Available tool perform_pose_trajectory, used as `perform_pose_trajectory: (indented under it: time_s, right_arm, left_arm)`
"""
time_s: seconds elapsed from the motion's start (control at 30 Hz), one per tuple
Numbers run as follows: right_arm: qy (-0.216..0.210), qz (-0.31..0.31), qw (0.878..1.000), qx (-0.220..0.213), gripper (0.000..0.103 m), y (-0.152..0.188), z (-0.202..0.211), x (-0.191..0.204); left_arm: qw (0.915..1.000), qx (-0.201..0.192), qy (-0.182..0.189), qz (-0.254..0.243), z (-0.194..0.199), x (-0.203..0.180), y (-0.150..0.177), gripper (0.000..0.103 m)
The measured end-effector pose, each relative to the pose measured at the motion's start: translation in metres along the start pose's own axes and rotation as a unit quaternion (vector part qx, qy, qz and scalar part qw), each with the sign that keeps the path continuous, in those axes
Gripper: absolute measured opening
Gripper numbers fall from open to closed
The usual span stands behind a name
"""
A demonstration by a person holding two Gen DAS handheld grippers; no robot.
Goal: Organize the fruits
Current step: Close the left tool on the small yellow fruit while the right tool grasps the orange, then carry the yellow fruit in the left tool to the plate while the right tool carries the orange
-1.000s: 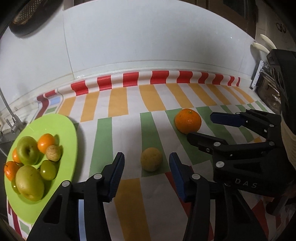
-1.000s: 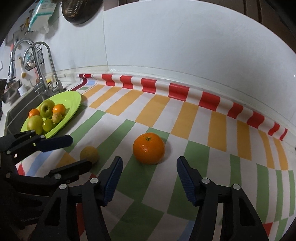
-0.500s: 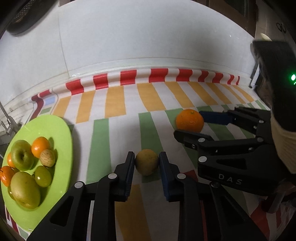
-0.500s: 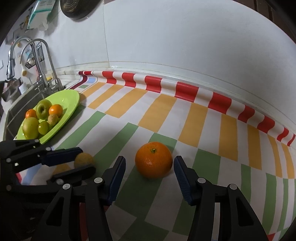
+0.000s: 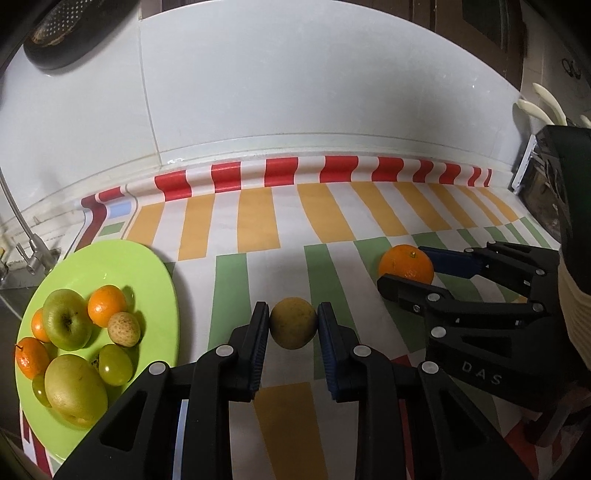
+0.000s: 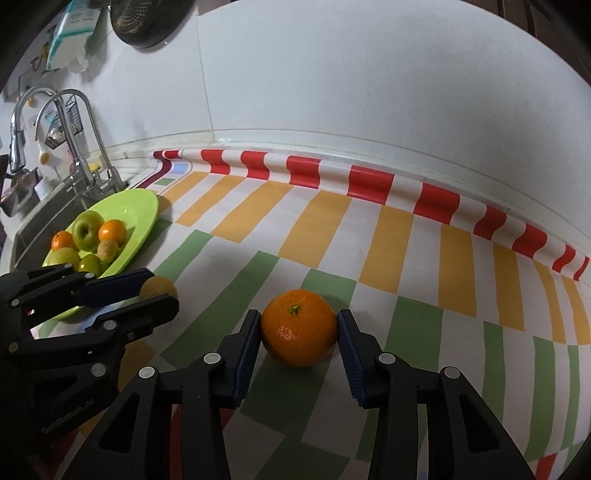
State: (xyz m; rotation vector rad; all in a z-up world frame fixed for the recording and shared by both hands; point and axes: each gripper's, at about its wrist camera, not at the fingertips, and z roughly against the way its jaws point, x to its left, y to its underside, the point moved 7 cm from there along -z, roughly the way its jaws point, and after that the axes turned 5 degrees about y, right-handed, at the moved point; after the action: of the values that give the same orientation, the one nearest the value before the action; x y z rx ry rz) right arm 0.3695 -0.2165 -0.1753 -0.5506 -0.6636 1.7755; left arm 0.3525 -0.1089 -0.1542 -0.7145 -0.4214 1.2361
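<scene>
My left gripper [image 5: 292, 325] is shut on a small yellow-brown fruit [image 5: 292, 322], with both blue pads against its sides. The same fruit [image 6: 159, 287] shows in the right wrist view. My right gripper [image 6: 299, 332] is shut on a large orange [image 6: 299, 332] that rests on the striped cloth; it also shows in the left wrist view [image 5: 405, 263]. A lime-green plate [image 5: 136, 266] at the left holds a green apple [image 5: 67, 324], small oranges, a pear and other fruits. The plate [image 6: 142, 206] sits at the far left in the right wrist view.
A striped tablecloth [image 5: 258, 221] covers the counter up to a white tiled wall. A sink with a tap [image 6: 85, 147] lies left of the plate. A dark appliance [image 5: 554, 184] stands at the far right. A colander [image 6: 144, 22] hangs on the wall.
Both grippers moved forward and closed. The left one closed on the yellow-brown fruit first, then the right one closed on the orange.
</scene>
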Motion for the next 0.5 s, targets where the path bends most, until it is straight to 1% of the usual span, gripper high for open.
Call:
perform_pose_trajectory:
  time_s: [0.23,0.5]
  right_arm:
    - [0.001,-0.013,1.000,-0.010,0.043,0.000,0.022,0.003]
    - [0.004,-0.019,0.999,-0.032,0.043,-0.002,0.057,0.018]
  left_arm:
    - [0.9999,-0.014,0.002,0.003,0.019,0.000,0.000,0.027]
    - [0.9993,-0.036,-0.001,0.003,0.050,0.002,0.000,0.027]
